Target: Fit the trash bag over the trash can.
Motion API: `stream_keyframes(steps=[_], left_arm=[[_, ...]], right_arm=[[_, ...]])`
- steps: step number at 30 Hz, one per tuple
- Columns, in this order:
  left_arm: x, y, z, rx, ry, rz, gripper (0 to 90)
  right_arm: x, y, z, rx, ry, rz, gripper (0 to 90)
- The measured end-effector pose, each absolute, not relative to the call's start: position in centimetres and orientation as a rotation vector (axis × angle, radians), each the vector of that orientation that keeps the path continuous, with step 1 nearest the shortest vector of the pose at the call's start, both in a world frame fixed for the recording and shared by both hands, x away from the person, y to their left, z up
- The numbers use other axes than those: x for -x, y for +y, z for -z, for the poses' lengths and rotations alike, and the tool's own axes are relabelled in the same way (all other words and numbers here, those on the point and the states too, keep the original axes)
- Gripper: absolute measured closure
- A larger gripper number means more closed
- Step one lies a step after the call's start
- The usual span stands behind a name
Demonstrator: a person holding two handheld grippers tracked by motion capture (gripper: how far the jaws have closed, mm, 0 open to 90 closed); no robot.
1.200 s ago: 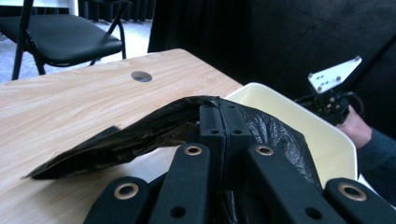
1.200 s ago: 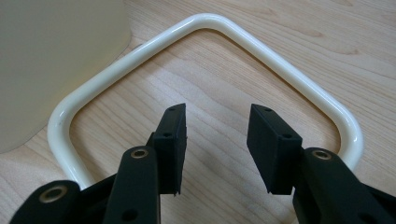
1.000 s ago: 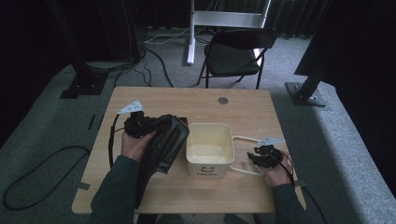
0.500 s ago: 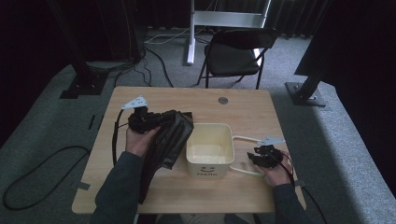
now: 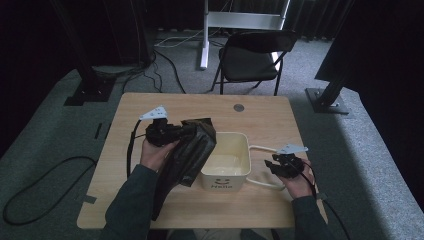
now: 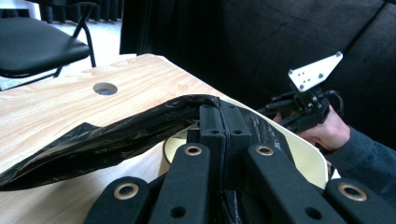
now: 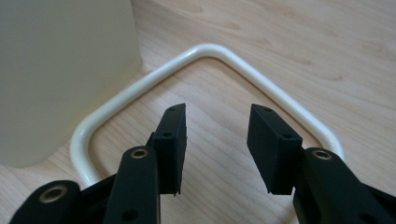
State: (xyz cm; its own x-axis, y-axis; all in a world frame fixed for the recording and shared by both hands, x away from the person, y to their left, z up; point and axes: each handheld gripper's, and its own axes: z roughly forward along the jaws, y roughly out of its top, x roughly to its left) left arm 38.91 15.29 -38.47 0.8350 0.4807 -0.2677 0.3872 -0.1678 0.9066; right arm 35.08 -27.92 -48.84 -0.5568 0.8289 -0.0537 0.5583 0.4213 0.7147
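My left gripper (image 6: 219,116) is clamped tight on the edge of the black plastic bag (image 5: 187,150), jaws pressed together with the film pinched between them, and I'm holding that edge right at the rim of the cream bucket (image 5: 227,162) in the middle of the wooden table (image 5: 260,115). The rest of the bag drapes down toward my left sleeve. My right gripper (image 7: 217,144) hovers low with its jaws spread wide, nothing between them, above the bucket's white handle (image 7: 205,53) lying flat on the table.
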Motion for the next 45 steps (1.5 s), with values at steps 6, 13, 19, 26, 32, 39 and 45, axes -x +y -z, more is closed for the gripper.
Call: stream_keyframes(steps=[6, 13, 19, 26, 32, 39, 45], left_arm=[[-39.0, 14.3, 38.6, -1.801, 0.642, -0.074, 90.0], [-39.0, 13.2, 38.5, -1.817, 0.618, -0.063, 90.0], [-38.8, 12.3, 38.4, -1.834, 0.586, -0.052, 90.0], [-38.5, 11.6, 38.4, -1.848, 0.548, -0.036, 90.0], [-38.3, 10.8, 38.3, -1.854, 0.523, -0.014, 90.0], [-38.0, 10.3, 37.8, -1.861, 0.487, -0.005, 89.9], [-37.7, 10.0, 37.1, -1.846, 0.459, 0.005, 89.9]], right_arm=[[-35.0, -27.7, 48.5, -1.173, 2.277, -0.934, 56.8], [-35.1, -27.6, 48.3, -1.167, 2.277, -0.942, 56.8], [-35.1, -27.5, 48.2, -1.164, 2.275, -0.946, 56.8], [-35.1, -27.3, 47.9, -1.153, 2.274, -0.957, 56.7], [-34.8, -26.9, 47.0, -1.123, 2.263, -0.984, 56.4], [-34.7, -26.6, 45.5, -1.091, 2.233, -1.026, 55.9], [-34.8, -26.3, 44.8, -1.081, 2.225, -1.066, 55.8]])
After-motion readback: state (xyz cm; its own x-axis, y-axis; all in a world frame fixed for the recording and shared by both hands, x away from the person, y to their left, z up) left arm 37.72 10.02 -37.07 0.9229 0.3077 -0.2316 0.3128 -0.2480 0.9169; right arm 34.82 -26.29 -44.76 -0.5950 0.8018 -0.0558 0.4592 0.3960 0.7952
